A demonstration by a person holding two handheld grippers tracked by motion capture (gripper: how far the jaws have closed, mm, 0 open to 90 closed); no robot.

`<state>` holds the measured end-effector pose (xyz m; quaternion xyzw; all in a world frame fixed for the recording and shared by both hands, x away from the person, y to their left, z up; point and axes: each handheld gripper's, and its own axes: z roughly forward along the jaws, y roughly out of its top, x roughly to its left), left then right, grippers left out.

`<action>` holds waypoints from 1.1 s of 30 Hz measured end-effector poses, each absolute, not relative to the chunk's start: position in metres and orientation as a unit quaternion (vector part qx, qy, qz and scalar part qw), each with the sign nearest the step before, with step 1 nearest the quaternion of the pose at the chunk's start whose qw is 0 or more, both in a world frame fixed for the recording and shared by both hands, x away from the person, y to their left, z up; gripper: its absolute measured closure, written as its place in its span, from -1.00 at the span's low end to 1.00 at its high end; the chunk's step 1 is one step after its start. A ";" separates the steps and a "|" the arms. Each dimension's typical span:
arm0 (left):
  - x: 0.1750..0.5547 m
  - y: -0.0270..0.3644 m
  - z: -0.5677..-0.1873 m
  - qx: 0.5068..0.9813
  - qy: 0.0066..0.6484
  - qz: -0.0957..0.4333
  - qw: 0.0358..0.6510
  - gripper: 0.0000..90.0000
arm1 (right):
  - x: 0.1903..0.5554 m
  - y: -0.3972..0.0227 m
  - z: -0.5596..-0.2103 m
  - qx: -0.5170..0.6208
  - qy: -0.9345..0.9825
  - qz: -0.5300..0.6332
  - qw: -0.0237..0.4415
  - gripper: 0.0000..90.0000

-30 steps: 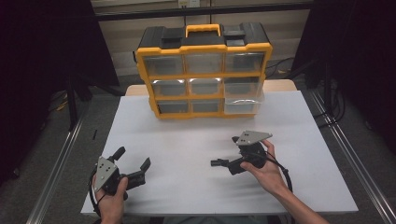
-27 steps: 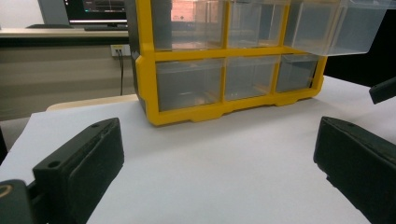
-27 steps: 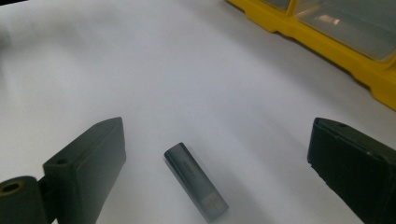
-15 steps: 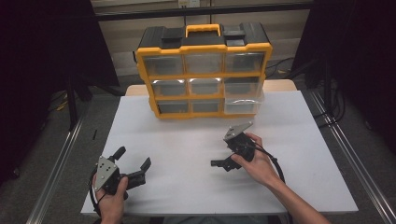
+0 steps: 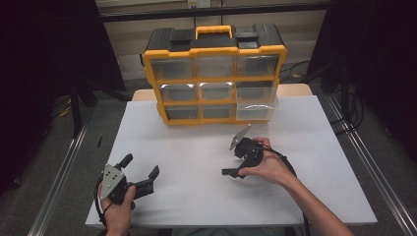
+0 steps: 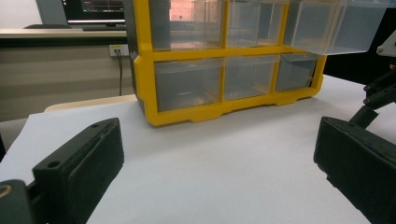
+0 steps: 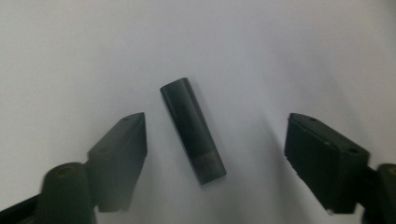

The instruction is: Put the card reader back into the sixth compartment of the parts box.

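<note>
On the white tabletop [image 5: 196,162], right of centre, the right gripper [image 5: 235,169] points down over a dark cylinder [image 7: 193,130]. Seen from the right gripper view, the cylinder lies flat between the two jaws, closer to the left one, touching neither. The jaws have just been closing but remain spread, with the cylinder between them and not gripped. Near the front left corner, the left gripper [image 5: 140,173] rests low in the left hand [image 5: 118,209], jaws spread wide with nothing between them. At the far edge stands a yellow organiser [image 5: 215,73]; its lower right drawer [image 5: 255,109] is pulled partly out.
</note>
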<state>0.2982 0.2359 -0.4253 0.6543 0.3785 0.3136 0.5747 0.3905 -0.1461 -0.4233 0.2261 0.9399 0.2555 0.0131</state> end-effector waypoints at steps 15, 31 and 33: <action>0.301 0.236 -0.427 0.656 0.382 0.308 0.574 -0.96 | 0.390 -0.132 -0.428 0.179 0.962 0.203 0.012 0.23; 0.301 0.235 -0.427 0.657 0.379 0.304 0.577 -0.96 | 0.391 -0.129 -0.427 0.192 0.962 0.196 -0.001 0.64; 0.301 0.235 -0.427 0.656 0.379 0.304 0.578 -0.96 | 0.391 -0.129 -0.427 0.192 0.962 0.195 0.001 0.64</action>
